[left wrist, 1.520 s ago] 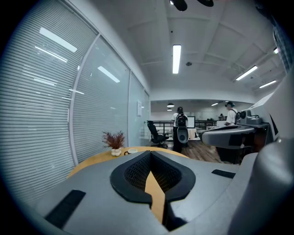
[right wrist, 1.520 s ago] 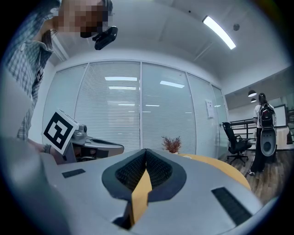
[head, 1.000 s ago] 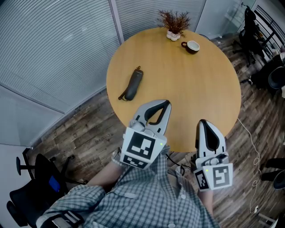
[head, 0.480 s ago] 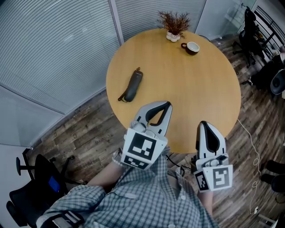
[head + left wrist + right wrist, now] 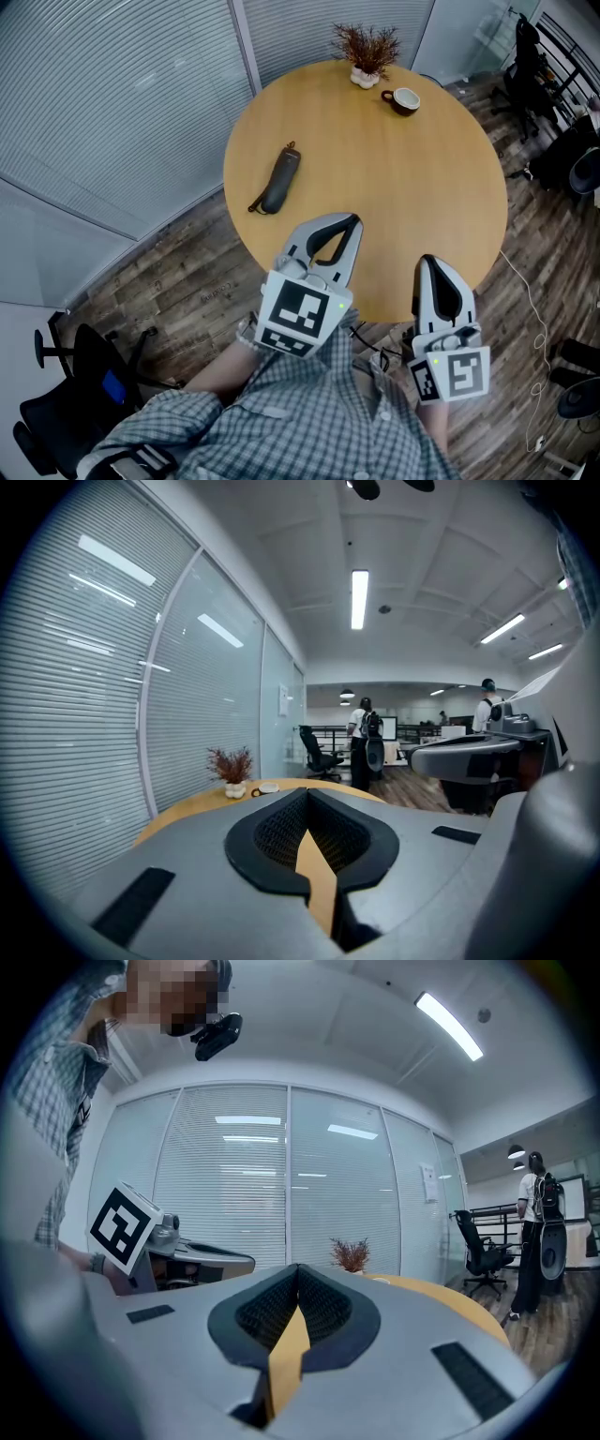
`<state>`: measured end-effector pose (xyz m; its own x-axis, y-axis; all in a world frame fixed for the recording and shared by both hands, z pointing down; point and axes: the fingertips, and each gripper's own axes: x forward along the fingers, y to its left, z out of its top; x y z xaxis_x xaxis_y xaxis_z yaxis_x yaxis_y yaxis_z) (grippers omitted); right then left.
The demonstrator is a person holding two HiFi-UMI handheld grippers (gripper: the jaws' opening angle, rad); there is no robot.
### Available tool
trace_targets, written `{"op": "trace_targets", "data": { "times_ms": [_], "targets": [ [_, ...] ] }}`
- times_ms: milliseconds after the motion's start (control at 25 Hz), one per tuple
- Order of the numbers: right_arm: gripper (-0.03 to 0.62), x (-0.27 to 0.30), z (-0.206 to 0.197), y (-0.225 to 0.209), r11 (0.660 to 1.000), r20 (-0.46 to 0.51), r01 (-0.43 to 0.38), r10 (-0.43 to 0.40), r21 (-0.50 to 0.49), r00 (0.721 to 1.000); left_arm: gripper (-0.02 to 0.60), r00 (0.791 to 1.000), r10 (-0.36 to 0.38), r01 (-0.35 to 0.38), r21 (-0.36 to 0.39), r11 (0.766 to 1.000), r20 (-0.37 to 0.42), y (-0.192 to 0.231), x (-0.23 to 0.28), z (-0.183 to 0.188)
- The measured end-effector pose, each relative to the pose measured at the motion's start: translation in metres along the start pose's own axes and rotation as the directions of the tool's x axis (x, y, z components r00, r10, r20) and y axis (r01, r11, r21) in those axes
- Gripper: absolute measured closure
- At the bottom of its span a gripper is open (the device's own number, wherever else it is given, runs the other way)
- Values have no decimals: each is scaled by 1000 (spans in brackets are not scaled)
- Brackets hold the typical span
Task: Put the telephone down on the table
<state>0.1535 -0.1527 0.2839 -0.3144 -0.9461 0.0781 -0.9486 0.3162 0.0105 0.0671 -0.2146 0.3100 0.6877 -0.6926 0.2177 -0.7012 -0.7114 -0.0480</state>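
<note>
The telephone [image 5: 280, 177], a dark grey handset with a short cord, lies flat on the left part of the round wooden table [image 5: 403, 187]. No gripper touches it. My left gripper [image 5: 349, 217] hovers over the table's near edge, well to the right of and nearer than the handset; its jaws are shut with nothing between them [image 5: 305, 794]. To its right, my right gripper [image 5: 427, 257] sits at the near edge, its jaws likewise shut and empty [image 5: 296, 1269]. The handset does not show in either gripper view.
A small dried plant in a white pot [image 5: 367, 49] and a cup on a saucer [image 5: 403, 97] stand at the table's far edge. Glass walls with blinds [image 5: 122, 103] run along the left. Office chairs [image 5: 66, 394] stand on the wood floor, and people stand far off [image 5: 364, 738].
</note>
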Motion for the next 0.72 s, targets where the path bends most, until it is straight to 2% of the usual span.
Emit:
{"op": "trace_targets", "data": {
  "times_ms": [720],
  "targets": [
    [585, -1, 0, 0, 1000, 2, -6, 6, -4, 1000, 572, 1000, 3, -3, 2, 1000, 3, -1, 0, 1]
  ]
}}
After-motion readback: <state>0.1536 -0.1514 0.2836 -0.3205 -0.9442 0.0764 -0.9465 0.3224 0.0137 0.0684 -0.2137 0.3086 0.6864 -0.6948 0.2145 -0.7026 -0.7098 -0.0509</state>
